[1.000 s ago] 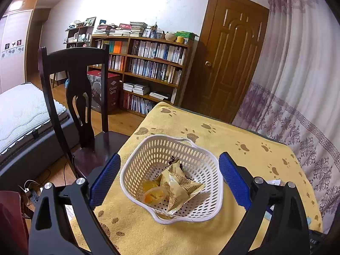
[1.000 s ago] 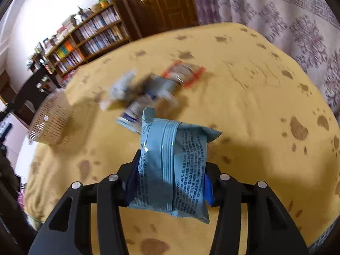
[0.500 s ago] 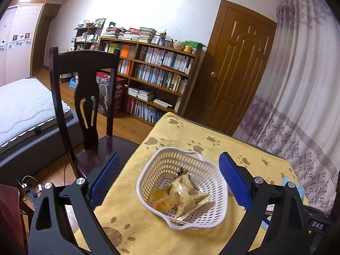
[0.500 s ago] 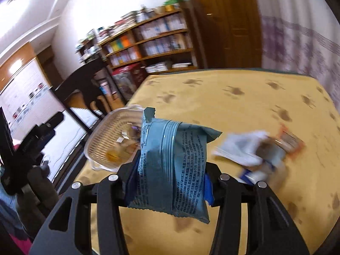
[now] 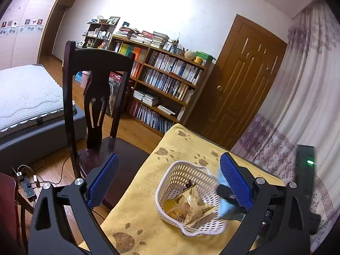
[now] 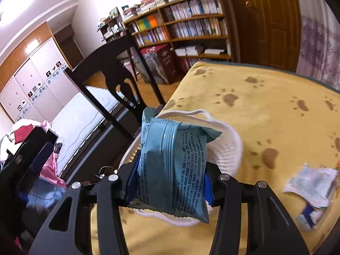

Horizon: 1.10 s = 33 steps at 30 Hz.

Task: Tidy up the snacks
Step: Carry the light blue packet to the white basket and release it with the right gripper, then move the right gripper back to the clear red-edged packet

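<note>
A white perforated basket [image 5: 170,177] sits on the yellow paw-print tablecloth [image 5: 136,218] and holds yellow snack packets [image 5: 192,207]. My left gripper [image 5: 167,180] hangs open in front of and above the basket, with nothing between its blue pads. My right gripper [image 6: 169,182] is shut on a light blue snack packet [image 6: 173,165], held upright just above the basket [image 6: 228,148], which the packet mostly hides. In the left wrist view the blue packet [image 5: 225,208] shows at the basket's right rim, partly behind my right finger pad.
A small pile of loose snack packets [image 6: 314,189] lies on the cloth at the right. A dark wooden chair [image 5: 95,97] stands against the table's left edge. Behind are a bookshelf [image 5: 165,85], a door [image 5: 244,80], a bed [image 5: 27,97] and a curtain [image 5: 301,97].
The right gripper has swung left with the blue packet, from over the snack pile to above the basket. The left gripper has drawn back and risen, so the basket sits lower right in its view.
</note>
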Tool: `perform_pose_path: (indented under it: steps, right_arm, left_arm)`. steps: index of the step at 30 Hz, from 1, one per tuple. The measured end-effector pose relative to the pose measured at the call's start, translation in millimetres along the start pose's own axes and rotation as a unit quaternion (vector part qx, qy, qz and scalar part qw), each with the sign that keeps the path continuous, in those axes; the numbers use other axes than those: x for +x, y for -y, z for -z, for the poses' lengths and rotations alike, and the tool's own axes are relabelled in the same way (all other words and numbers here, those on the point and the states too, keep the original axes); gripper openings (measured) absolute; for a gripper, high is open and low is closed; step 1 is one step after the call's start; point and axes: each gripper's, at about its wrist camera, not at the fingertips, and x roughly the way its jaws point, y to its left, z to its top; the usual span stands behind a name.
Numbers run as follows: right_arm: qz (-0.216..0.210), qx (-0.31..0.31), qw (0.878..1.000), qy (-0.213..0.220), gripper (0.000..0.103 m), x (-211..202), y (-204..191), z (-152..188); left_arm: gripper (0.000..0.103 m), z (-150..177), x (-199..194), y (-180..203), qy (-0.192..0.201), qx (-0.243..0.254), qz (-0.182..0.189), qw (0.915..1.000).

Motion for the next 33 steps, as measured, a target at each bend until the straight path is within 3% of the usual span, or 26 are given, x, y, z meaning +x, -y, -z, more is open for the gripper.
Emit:
perform_pose_path:
  steps: [4,10,24,33]
  right_arm:
    - [-0.025,0.014,0.999,-0.021,0.051,23.7,-10.6,-8.9]
    - [-0.04,0.028,0.999,-0.023,0.052,27.9,-5.8,-10.4]
    - [-0.015,0.049,0.999,-0.016,0.052,8.6,27.0,13.8]
    - [0.019,0.084,0.996,0.004,0.052,-19.8,76.7,30.7]
  left_arm:
    - [0.097,-1.7,-2.0,-3.4,0.003,-0.004,0.001,1.0]
    - [0.097,-2.4,-1.0,-6.5,0.001,-0.011,-0.001,0.9999]
    - [0.097,1.7,-3.1,8.2,-0.001,0.008,0.008,0.9999]
    - [0.097,6.2,0.2,18.6,-0.009,0.021,0.011,0.9997]
